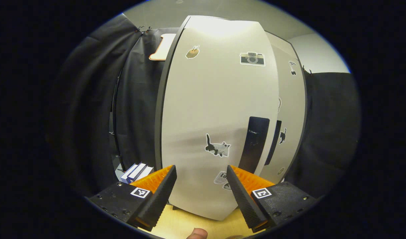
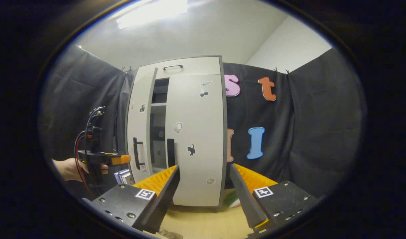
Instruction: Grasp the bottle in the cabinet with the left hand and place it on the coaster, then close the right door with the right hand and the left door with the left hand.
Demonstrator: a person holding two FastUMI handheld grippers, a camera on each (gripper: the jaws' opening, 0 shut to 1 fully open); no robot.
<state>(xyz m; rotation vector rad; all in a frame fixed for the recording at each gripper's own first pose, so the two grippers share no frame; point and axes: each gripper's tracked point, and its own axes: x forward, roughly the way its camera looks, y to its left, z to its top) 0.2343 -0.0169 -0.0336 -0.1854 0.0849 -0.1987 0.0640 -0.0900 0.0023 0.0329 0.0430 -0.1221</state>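
The left cabinet door point(image 1: 219, 116), still ajar, is being faced dead ahead by the left gripper point(image 1: 201, 181), held wide open and empty.

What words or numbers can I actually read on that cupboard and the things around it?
Nothing here reads clearly.
The round sticker low on the left door: has print, too blurred to read.
The boxes beside the cupboard: too small to tell.
The cat sticker and camera sticker: pictures, no words.
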